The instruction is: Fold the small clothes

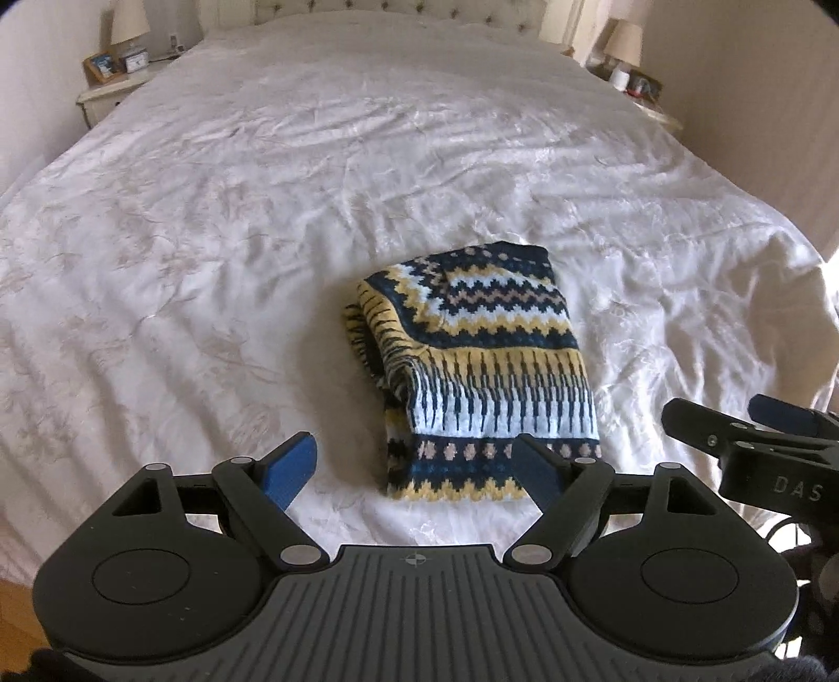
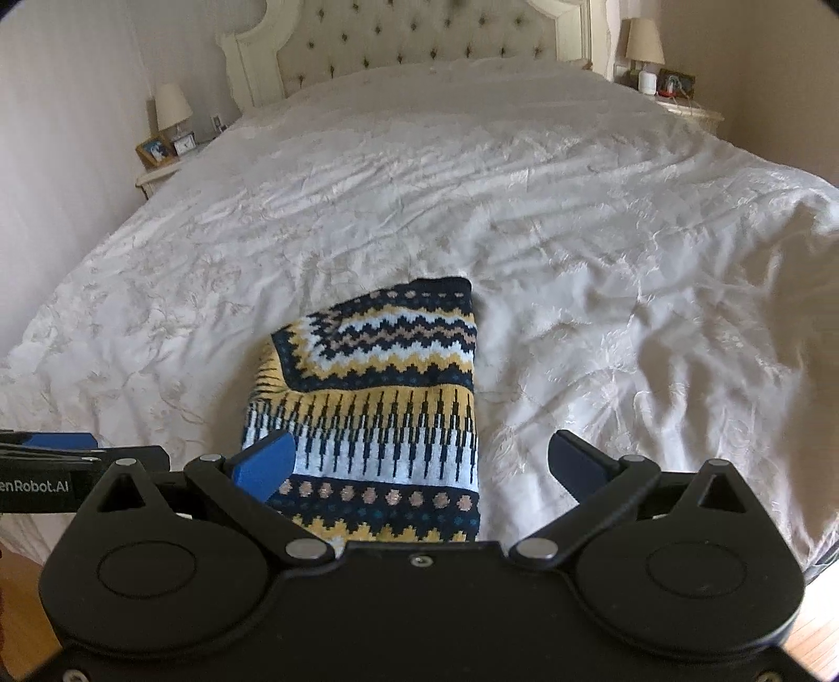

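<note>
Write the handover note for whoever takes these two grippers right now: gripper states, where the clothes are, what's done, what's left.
Left gripper: open, nothing held, above the near edge of the bed.
Right gripper: open, nothing held, beside the left one.
Patterned knit sweater: lies on the white bedspread as a compact rectangle, neither gripper touching it.
Done: the sweater looks folded; its left side is a little bunched.
Left: tidy that edge if wanted. No other clothes are in view.

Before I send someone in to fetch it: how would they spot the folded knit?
Look at the large bed with the white cover and tufted headboard. Near its foot end lies the folded knit, the only garment there. Its navy, yellow and white zigzag bands stand out against the plain cover.
</note>
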Demonstrator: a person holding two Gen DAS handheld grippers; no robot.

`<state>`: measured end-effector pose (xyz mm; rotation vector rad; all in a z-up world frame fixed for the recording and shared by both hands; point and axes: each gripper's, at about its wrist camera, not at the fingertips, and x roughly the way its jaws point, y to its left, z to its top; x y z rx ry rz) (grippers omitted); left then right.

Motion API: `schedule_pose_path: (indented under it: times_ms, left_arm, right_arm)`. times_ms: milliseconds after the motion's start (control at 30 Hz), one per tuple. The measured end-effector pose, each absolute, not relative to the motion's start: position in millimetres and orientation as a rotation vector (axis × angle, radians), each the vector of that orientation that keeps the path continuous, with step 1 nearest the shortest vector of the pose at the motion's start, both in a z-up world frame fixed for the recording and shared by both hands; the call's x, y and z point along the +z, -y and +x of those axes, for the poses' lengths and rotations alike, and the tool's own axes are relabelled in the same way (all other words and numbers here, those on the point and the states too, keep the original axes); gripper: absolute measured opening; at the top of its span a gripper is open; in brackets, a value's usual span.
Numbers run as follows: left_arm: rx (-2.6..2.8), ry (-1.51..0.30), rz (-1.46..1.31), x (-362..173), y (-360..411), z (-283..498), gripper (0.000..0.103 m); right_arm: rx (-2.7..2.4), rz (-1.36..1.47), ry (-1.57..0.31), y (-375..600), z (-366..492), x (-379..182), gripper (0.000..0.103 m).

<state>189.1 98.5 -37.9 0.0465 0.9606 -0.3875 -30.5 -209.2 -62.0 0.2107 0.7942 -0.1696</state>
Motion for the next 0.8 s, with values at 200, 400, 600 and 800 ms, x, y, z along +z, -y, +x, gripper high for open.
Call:
schedule_pose_path:
  times_ms: [200, 400, 600, 800]
  left_arm:
    - [-0.336, -0.906, 0.073, -23, -102, 175, 0.08]
    - [-0.27, -0.916, 0.109, -18, -100, 169, 0.08]
    - [-0.255, -0.94, 0.106, -19, -99, 167, 0.077]
    - [-0.269, -0.951, 0.113, -21, -94, 163, 0.077]
  right_arm:
    - [-0.181, 0.206, -0.767, 205, -43, -47, 0.102]
    - [-0.175, 0.209, -0.761, 201, -49, -40, 0.102]
    - [-0.16, 0.202, -0.759, 196, -51, -38, 0.102]
    - [-0.162, 0.195, -0.759, 194, -53, -37, 0.102]
